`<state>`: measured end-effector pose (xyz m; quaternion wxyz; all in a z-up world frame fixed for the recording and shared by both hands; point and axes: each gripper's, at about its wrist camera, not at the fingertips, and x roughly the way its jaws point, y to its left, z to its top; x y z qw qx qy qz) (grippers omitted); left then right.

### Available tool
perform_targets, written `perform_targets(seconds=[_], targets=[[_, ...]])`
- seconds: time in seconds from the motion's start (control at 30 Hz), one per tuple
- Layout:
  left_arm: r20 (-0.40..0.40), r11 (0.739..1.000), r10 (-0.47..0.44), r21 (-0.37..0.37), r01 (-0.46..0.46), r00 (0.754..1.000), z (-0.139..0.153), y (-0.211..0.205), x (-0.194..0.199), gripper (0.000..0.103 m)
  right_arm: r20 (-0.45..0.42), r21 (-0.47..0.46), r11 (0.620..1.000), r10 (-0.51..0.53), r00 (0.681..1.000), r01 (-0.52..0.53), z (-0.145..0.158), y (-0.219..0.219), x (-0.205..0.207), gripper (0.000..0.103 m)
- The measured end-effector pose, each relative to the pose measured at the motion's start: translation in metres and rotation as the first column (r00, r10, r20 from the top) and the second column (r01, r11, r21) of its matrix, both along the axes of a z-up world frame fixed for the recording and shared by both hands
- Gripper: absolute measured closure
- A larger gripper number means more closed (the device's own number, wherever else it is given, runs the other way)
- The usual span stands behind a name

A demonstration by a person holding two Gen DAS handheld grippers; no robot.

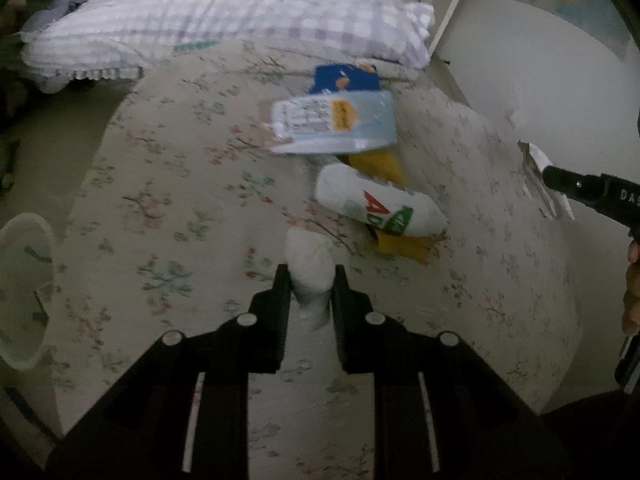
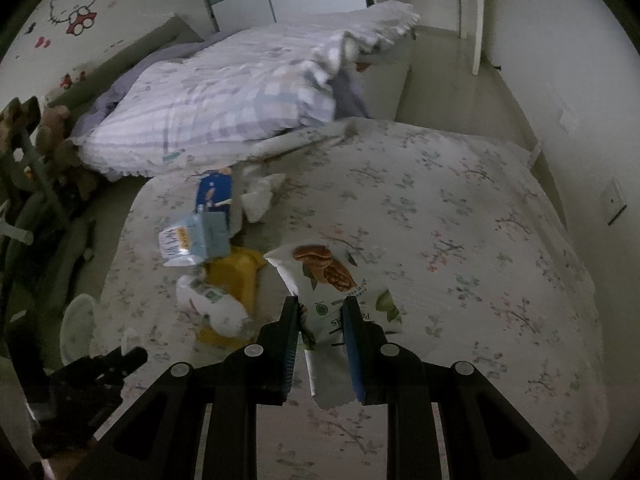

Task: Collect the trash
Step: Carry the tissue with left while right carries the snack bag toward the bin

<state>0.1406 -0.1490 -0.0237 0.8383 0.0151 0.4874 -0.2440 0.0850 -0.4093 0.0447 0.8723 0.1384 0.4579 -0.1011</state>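
My left gripper (image 1: 311,276) is shut on a crumpled white tissue (image 1: 310,264), held just above the floral bedsheet (image 1: 168,184). My right gripper (image 2: 322,308) is shut on a white pecan snack bag (image 2: 332,280), lifted off the bed; it also appears at the right edge of the left wrist view as the right gripper (image 1: 548,184) with the bag. On the bed lie a pale blue packet (image 1: 332,122), a dark blue packet (image 1: 346,78), a yellow wrapper (image 1: 378,166) and a white bag with red and green print (image 1: 380,206). A loose white tissue (image 2: 260,194) lies farther back.
A folded checked quilt (image 1: 224,24) lies across the far end of the bed. A round bin with a clear liner (image 1: 22,288) stands off the bed's left side. Stuffed toys (image 2: 52,132) sit at the left. A wall and a door (image 2: 476,12) close off the right.
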Motion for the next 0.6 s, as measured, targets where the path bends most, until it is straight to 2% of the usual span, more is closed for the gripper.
perform_targets(seconds=[0.6], targets=[[0.08,0.985,0.17,0.007,-0.171,0.982,0.025,0.103,0.007,0.082,0.017,-0.015,0.989,0.149,0.989,-0.148,0.0,0.097,0.035,0.08]])
